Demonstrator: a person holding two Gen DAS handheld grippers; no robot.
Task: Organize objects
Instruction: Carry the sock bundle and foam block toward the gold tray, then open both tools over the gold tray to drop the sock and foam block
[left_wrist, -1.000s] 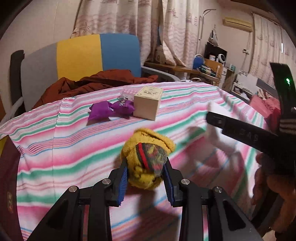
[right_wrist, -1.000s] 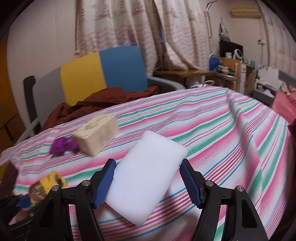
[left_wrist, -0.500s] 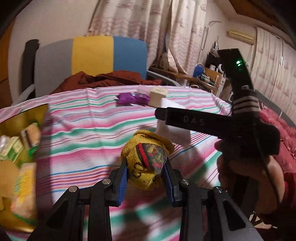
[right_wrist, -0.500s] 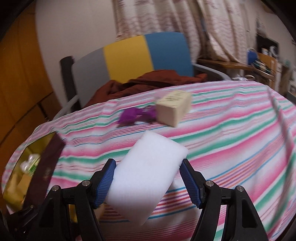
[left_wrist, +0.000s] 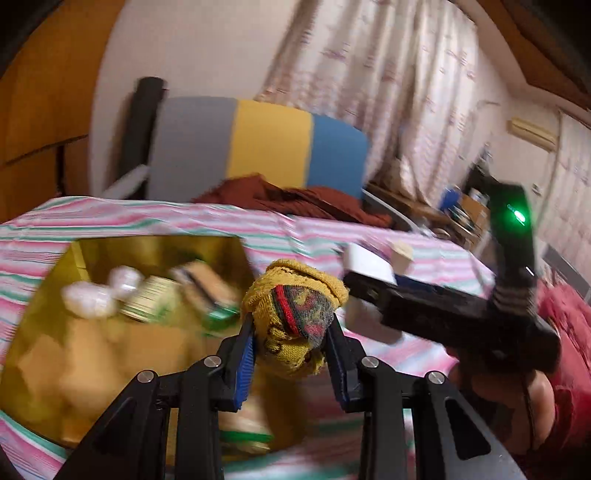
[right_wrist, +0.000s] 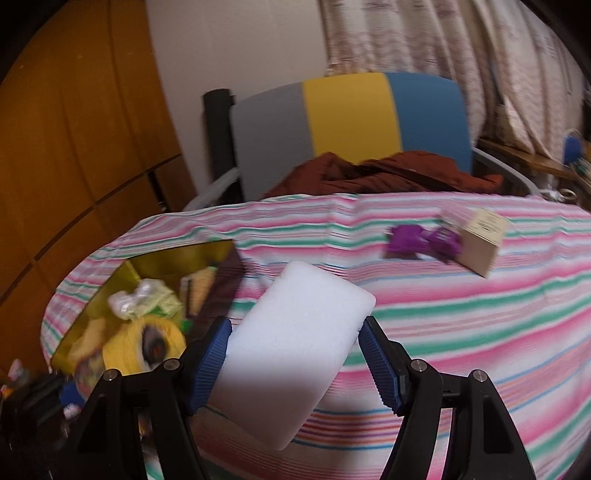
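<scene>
Though the box's (left_wrist: 85, 254) contents blur, left tongs (left_wrist: 290, 345) clamp a sock (left_wrist: 295, 317), right tongs (right_wrist: 295, 363) a sponge (right_wrist: 295, 347).

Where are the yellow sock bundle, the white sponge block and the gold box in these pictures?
yellow sock bundle (left_wrist: 295, 317): left wrist view, on its striped middle patch.
white sponge block (right_wrist: 295, 343): right wrist view, on its flat white face.
gold box (right_wrist: 155, 258): right wrist view, on its far inner wall.
</scene>
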